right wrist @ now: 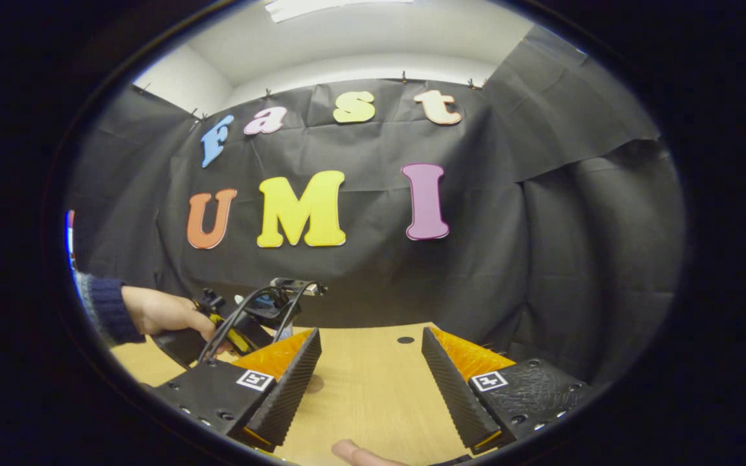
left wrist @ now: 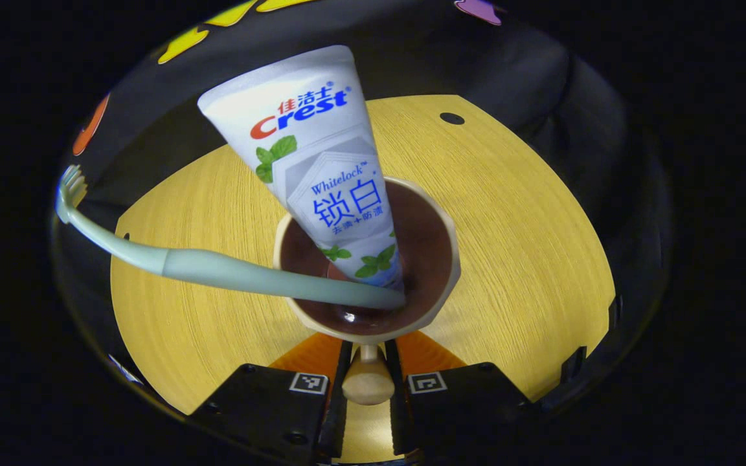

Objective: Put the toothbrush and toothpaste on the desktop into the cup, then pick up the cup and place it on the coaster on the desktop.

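Note:
In the left gripper view a cream cup [left wrist: 434, 259] with a brown inside sits just ahead of my left gripper [left wrist: 368, 353]. Both fingers press on the cup's rounded handle [left wrist: 368, 383]. A white toothpaste tube [left wrist: 321, 168] stands tilted in the cup, its flat end up and to the left. A pale green toothbrush [left wrist: 217, 266] leans out over the rim to the left, bristles outermost. In the right gripper view my right gripper [right wrist: 371, 372] stands open over the wooden table [right wrist: 366, 401], nothing between its fingers. The left gripper [right wrist: 250, 323] and the hand [right wrist: 166, 310] holding it show at left.
The wooden table [left wrist: 528, 246] spreads around the cup, with a small dark hole [left wrist: 451, 118] near its far edge. The black cloth wall stands close behind. A fingertip [right wrist: 353, 452] shows at the bottom of the right gripper view.

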Motion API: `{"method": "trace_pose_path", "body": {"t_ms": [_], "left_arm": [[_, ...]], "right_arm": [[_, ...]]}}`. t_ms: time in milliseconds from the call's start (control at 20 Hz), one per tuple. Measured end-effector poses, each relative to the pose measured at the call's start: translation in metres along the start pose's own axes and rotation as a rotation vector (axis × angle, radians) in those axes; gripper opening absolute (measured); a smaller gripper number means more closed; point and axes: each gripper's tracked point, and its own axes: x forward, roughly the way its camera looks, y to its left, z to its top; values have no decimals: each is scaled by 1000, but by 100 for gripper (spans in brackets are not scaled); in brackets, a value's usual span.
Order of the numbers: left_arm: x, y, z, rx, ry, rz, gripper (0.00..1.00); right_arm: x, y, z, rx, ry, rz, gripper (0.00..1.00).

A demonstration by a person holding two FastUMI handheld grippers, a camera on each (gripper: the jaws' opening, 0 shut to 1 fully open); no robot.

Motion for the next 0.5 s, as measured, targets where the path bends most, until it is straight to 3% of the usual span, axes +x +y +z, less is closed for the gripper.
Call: {"method": "trace_pose_path", "body": {"t_ms": [250, 500], "left_arm": [[-24, 8, 16, -26, -27, 24, 31], [-108, 25, 45, -37, -125, 40, 32]], "right_arm": [[3, -6, -1, 11, 5, -14, 95], [3, -3, -2, 2, 8, -8, 95]]}}
